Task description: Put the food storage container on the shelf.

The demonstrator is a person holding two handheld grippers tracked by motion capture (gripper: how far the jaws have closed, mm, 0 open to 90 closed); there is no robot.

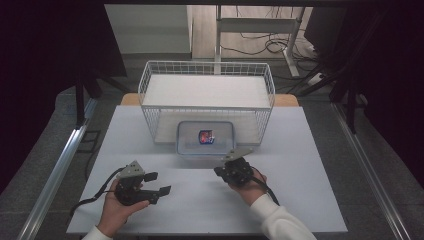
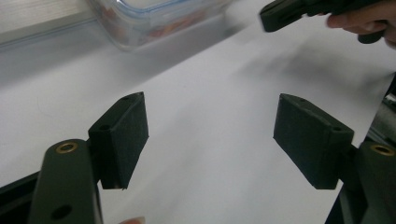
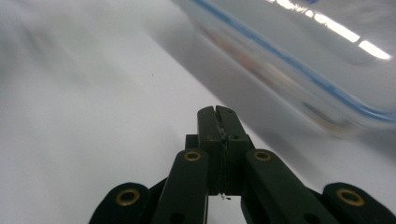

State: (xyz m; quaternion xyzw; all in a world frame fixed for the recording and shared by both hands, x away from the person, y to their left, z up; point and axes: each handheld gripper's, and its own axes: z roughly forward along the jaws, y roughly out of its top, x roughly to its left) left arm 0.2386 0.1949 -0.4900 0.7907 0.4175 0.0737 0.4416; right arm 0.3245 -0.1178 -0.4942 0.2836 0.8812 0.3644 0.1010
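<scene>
One lidded plastic box [image 1: 205, 136], one wire basket [image 1: 207, 95]; left claw [image 1: 159, 183] gapes empty, right claw [image 1: 220, 171] clenched on nothing.

White table [image 1: 150, 125]: wire basket [image 1: 207, 100], lidded container [image 1: 206, 137].

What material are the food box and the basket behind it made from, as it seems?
The food box looks like clear, glossy plastic, perhaps glass: its contents show through and light glints on it; the lid has a blue edge. The basket looks like white-coated metal wire, an open grid of thin rods.
</scene>
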